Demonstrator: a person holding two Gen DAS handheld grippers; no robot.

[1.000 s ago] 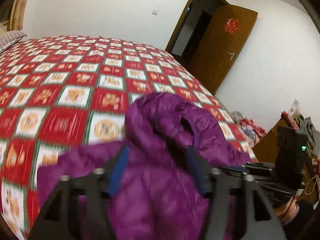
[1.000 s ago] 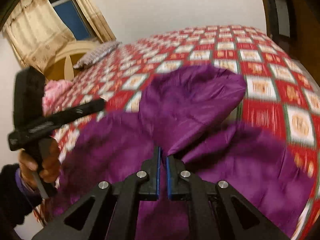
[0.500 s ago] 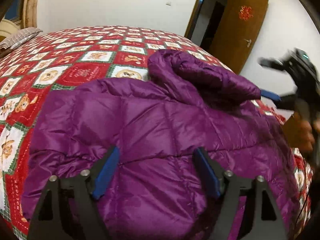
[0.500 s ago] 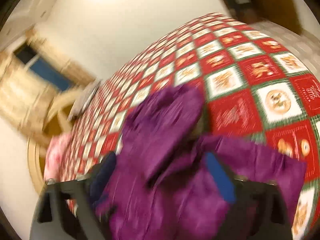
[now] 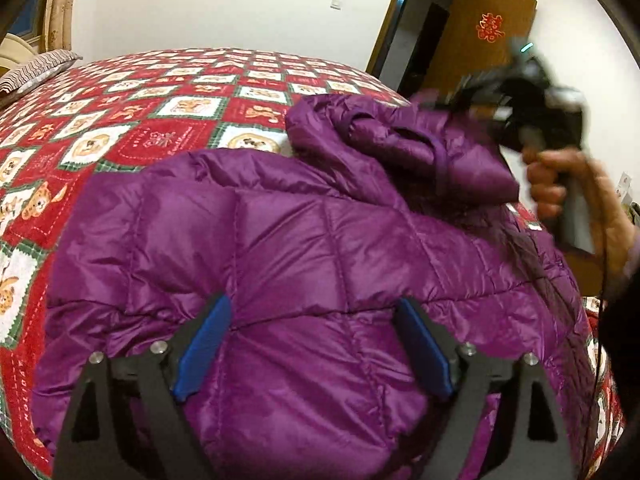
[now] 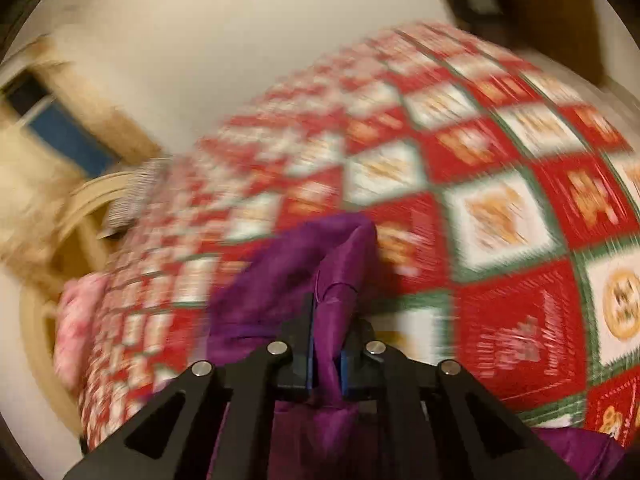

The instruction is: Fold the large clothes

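Since a second ago the left hand-held gripper has dropped closer to the purple down jacket, which now fills most of the left wrist view, and the right hand-held gripper has swung off to the right side of the jacket. Left jaws are spread wide and opening, blue pads to either side of a quilted panel with fabric lying between them, not pinched. Right jaws are clenched on a fold of the purple fabric, which bunches up between the blue pads; that view is heavily motion-blurred. Jacket lies spread on the bed, over a red, white and green checked quilt with bear motifs. Hood is bunched at the far right of the jacket, toward the door side. In the left wrist view the right gripper's black body shows at the right edge above the hood, blurred, with the person's hand wrapped round its grip. Striped pillow at the far left corner of the bed. Brown door stands open in the white wall behind, a red paper ornament on it. A pink bundle sits at the bed's left edge in the right wrist view.
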